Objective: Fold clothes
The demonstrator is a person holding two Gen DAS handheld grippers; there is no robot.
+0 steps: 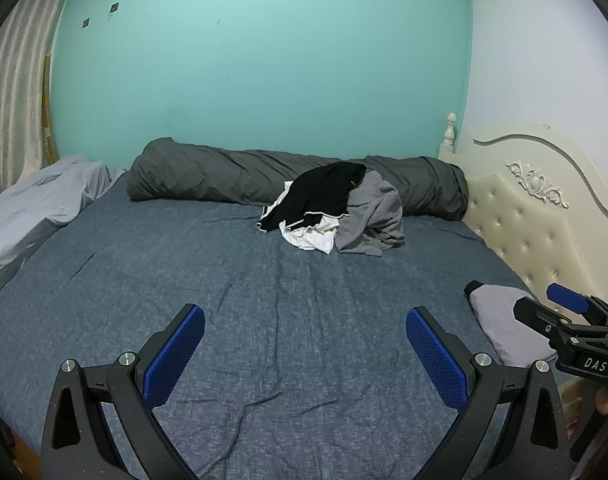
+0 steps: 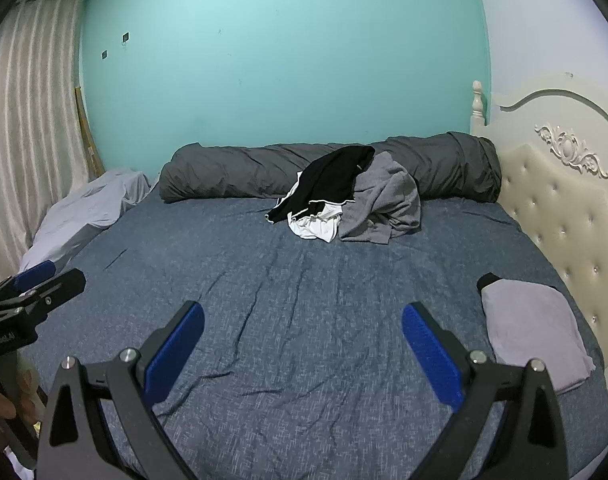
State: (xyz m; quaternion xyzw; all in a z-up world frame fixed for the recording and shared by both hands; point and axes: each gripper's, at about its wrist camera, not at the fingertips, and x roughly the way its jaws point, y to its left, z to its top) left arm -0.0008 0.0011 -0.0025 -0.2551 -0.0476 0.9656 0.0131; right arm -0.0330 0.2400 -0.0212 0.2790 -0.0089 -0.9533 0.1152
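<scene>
A heap of clothes lies at the far side of the bed: a black garment [image 1: 319, 196] [image 2: 331, 184] on top, a white one [image 1: 309, 238] [image 2: 313, 228] under it, a grey one [image 1: 373, 216] [image 2: 387, 204] to its right. A folded grey garment [image 1: 503, 324] [image 2: 531, 336] rests near the headboard on the right. My left gripper [image 1: 304, 344] hovers open over the bare blue sheet [image 1: 264, 288], nothing between its blue pads. My right gripper [image 2: 304, 344] is likewise open and empty over the sheet [image 2: 284, 300], far short of the heap.
A rolled dark grey duvet [image 1: 224, 176] [image 2: 232, 172] lies along the teal wall behind the heap. A pale blue sheet [image 1: 36, 200] [image 2: 92, 208] is bunched at the left. The cream tufted headboard [image 1: 535, 224] [image 2: 559, 208] bounds the right side; a curtain [image 2: 28, 128] hangs left.
</scene>
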